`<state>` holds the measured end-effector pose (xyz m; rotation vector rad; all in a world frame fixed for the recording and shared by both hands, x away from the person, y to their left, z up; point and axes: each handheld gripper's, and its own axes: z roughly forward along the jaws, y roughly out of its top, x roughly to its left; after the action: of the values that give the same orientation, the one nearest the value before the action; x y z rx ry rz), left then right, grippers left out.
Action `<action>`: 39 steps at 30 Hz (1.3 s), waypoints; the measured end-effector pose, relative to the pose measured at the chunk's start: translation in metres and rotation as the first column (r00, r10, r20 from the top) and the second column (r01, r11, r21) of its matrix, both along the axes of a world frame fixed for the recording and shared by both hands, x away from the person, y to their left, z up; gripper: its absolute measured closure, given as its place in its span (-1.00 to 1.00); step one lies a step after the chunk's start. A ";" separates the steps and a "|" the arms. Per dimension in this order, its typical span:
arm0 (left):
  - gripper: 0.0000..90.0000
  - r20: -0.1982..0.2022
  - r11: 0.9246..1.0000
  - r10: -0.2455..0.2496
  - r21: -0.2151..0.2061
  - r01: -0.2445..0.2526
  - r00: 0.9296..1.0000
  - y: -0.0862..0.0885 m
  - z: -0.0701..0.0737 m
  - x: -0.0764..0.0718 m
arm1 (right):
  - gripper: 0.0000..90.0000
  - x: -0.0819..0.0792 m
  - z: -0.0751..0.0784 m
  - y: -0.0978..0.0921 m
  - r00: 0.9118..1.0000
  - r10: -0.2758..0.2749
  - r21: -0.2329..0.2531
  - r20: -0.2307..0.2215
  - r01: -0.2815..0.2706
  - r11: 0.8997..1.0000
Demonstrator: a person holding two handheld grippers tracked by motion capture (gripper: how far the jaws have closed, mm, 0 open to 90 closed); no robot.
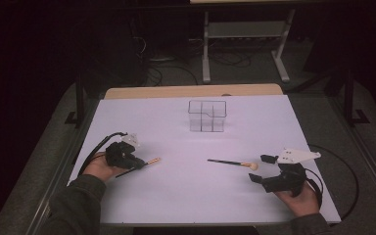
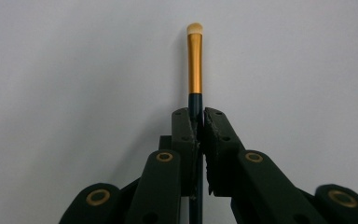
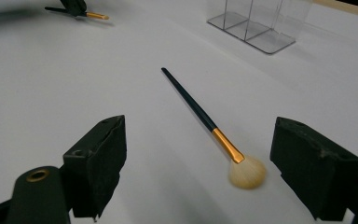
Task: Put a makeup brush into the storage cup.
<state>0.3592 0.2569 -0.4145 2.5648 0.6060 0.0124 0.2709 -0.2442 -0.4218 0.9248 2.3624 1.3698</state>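
The small brush (image 2: 195,70) is clamped by its dark handle in the left hand-held gripper (image 2: 198,126), low over the worktop (image 1: 186,181), its long axis along the jaws and its tip pointed forward. The right hand-held gripper (image 3: 196,158) is held wide open and empty around the fan brush (image 3: 205,119), which lies flat, bristles nearest it. A grasp there is judged next, then transfer to the organiser (image 1: 206,116).
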 end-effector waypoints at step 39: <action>0.85 0.053 0.989 -0.078 -0.124 0.084 0.996 -0.029 0.044 -0.019 | -0.68 0.006 0.009 0.023 0.997 0.051 -0.008 -0.063 -0.051 0.999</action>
<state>0.3407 0.2279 -0.3707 2.4571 0.4692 0.0083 0.2773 -0.2214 -0.4133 0.9238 2.4525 1.3666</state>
